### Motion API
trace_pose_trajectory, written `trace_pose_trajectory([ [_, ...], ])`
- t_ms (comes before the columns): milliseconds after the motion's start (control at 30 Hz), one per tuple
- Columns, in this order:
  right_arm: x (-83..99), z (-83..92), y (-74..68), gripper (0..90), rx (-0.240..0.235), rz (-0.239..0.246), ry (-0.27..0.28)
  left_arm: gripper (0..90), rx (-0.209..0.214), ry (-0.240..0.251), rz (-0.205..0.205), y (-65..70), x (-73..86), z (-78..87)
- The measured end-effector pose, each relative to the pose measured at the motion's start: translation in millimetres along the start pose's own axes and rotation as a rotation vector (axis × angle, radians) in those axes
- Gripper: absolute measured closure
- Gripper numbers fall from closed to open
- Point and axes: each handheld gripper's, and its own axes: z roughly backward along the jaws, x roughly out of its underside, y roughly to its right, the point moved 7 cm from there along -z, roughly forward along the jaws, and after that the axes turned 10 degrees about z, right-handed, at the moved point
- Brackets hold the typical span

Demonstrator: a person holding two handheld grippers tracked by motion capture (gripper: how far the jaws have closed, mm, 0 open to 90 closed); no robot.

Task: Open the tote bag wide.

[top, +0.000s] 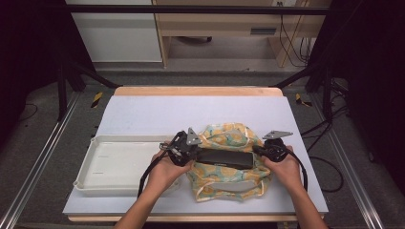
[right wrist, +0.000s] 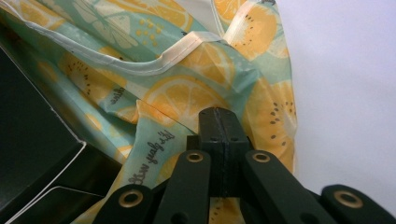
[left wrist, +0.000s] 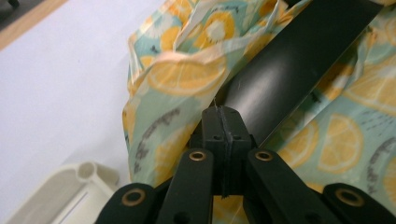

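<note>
A lemon-print cloth bag (top: 228,162) lies crumpled on the pale worktop (top: 143,114), near its front edge and a little right of the middle, with a flat black box (top: 224,158) lying across its mouth, long side running left to right. The left gripper (top: 195,153) sits at the left end of the box, held by the person's left hand (top: 165,171), and the right gripper (top: 255,150) sits at the right end, held by the right hand (top: 286,168). In the left gripper view the left gripper (left wrist: 223,112) has its jaws pressed flat together, their tips against the bag's fabric (left wrist: 187,79) right beside the glossy edge of the box (left wrist: 289,60); whether a fold of cloth is pinched between them cannot be told. In the right gripper view the right gripper (right wrist: 219,113) is likewise clenched tight, its tips resting at the hem of the bag (right wrist: 187,88), with a dark corner of the box (right wrist: 32,154) off to the left; again a pinch of fabric between the jaws cannot be made out. A shallow white tray (top: 95,164) lies on the worktop just left of the bag, its near right corner under the left forearm. Black cables trail from both grippers toward the person.
</note>
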Motion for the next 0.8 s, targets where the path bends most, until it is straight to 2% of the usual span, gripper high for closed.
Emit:
trace_pose_trajectory([
  [100,-0.1,0.0,-0.3,90.0,-0.001,-0.003,0.003,90.0,-0.005,0.015,-0.007,0.2,-4.4,0.9],
  [133,0.2,0.0,0.1,90.0,0.0,0.0,0.002,90.0,-0.023,0.049,0.001,-2.2,-9.6,1.3],
  [167,0.2,0.0,0.0,90.0,0.0,0.0,0.003,90.0,-0.03,0.063,0.011,-4.3,-11.8,1.0],
  [233,0.2,0.0,0.0,90.0,0.001,0.001,0.003,90.0,-0.044,0.064,0.013,-7.5,-13.1,0.3],
  [267,0.0,-0.1,-0.2,90.0,0.001,0.003,0.006,90.0,-0.079,0.04,0.009,-14.4,-12.8,-5.8],
  [367,0.1,0.0,-0.4,90.0,0.003,0.004,0.005,90.0,-0.12,-0.005,0.021,-24.9,-8.4,-19.2],
  [567,0.1,0.1,-0.9,90.0,0.005,0.011,0.004,90.0,-0.15,-0.067,0.055,-37.3,0.2,-34.9],
  [600,0.1,0.2,-0.8,90.0,0.006,0.012,0.004,90.0,-0.166,-0.097,0.052,-40.1,3.6,-39.8],
  [800,0.6,0.5,-0.8,90.0,0.007,0.016,0.007,90.0,-0.168,-0.171,0.058,-45.0,13.4,-49.0],
])
